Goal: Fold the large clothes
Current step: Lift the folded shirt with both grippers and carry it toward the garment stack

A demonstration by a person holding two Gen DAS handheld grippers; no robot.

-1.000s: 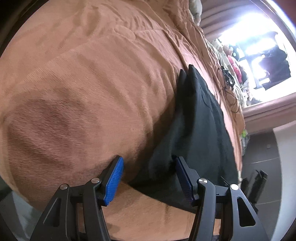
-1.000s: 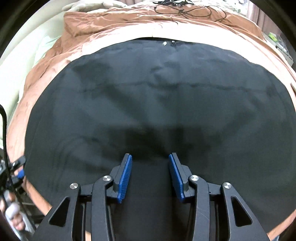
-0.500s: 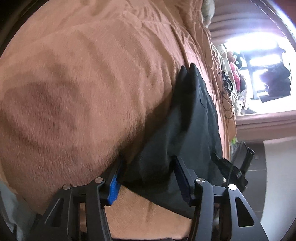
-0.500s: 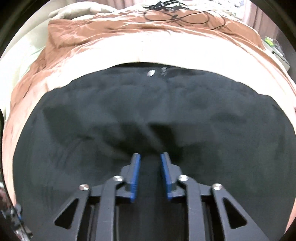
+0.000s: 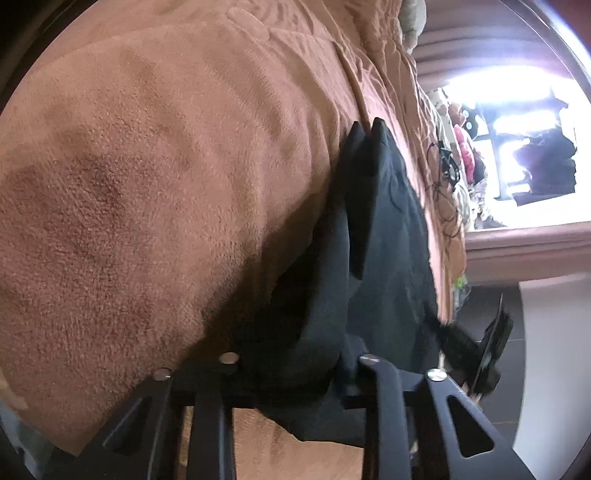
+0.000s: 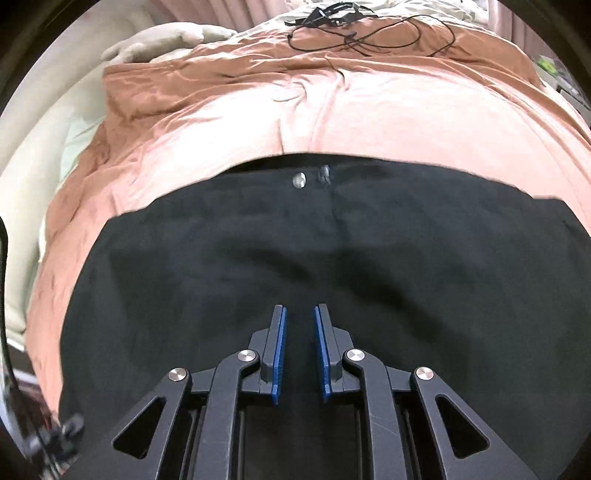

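The black garment (image 6: 332,266) lies spread on a bed and fills the lower half of the right wrist view. Its far edge runs across the middle of the frame, with a small metal button (image 6: 299,180) just below that edge at centre. The fabric looks like trousers or a skirt; the exact type cannot be told. In the left wrist view the same black garment (image 5: 384,236) appears as a narrow dark strip from centre frame down to the lower centre, with two pointed folds at its upper end.

The right gripper (image 6: 300,350) stands at lower centre of its view, with its blue pads (image 6: 279,354) set close together. The jaws have just been closing. A narrow band of black fabric shows between the pads; whether it is pinched cannot be told.

The left gripper (image 5: 295,369) sits at the bottom of its view. Its jaws have just been closing, and a bunched fold of the garment lies between the fingers, hiding the pads. The fabric looks gathered there, so the jaws are clamped on the garment's edge.

Under the garment lies a brown fleece blanket (image 5: 147,206), filling the left of the left wrist view. In the right wrist view the brown fleece blanket (image 6: 332,110) spans the upper half. A black cable (image 6: 354,33) lies tangled at top centre. A pale pillow (image 6: 166,40) sits at upper left.
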